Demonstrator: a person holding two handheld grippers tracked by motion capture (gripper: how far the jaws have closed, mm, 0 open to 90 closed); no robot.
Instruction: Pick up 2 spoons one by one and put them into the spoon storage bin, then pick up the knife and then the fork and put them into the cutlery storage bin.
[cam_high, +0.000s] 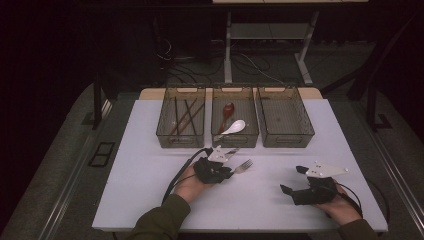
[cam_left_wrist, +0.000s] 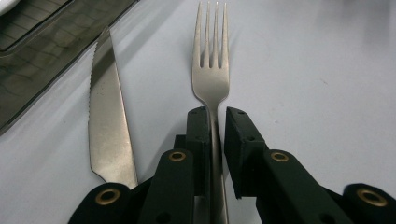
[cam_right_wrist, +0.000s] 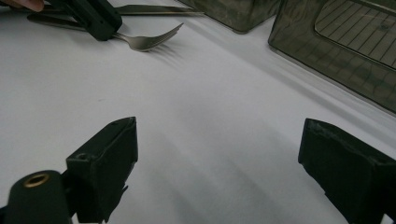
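A silver fork (cam_left_wrist: 211, 70) lies flat on the white table (cam_high: 150, 195), tines pointing away from my left gripper (cam_left_wrist: 217, 114). The jaws stand narrow around the fork's handle, with a hairline gap at the right tip. The high view has that gripper (cam_high: 231, 171) at table centre with the fork (cam_high: 244, 166) sticking out to the right. A serrated knife (cam_left_wrist: 109, 135) rests just left of the fork. My right gripper (cam_high: 294, 179) sits at the front right, jaws wide apart over bare table (cam_right_wrist: 217, 154). The right gripper view catches the fork (cam_right_wrist: 149, 39) and the left gripper (cam_right_wrist: 95, 18) far off.
Three dark mesh bins stand in a row at the back. The left bin (cam_high: 165, 131) holds chopsticks, the middle bin (cam_high: 235, 142) a brown spoon (cam_high: 228, 110) and a white spoon (cam_high: 235, 126). Nothing shows inside the right bin (cam_high: 285, 141). Cables and desk legs lie beyond the table.
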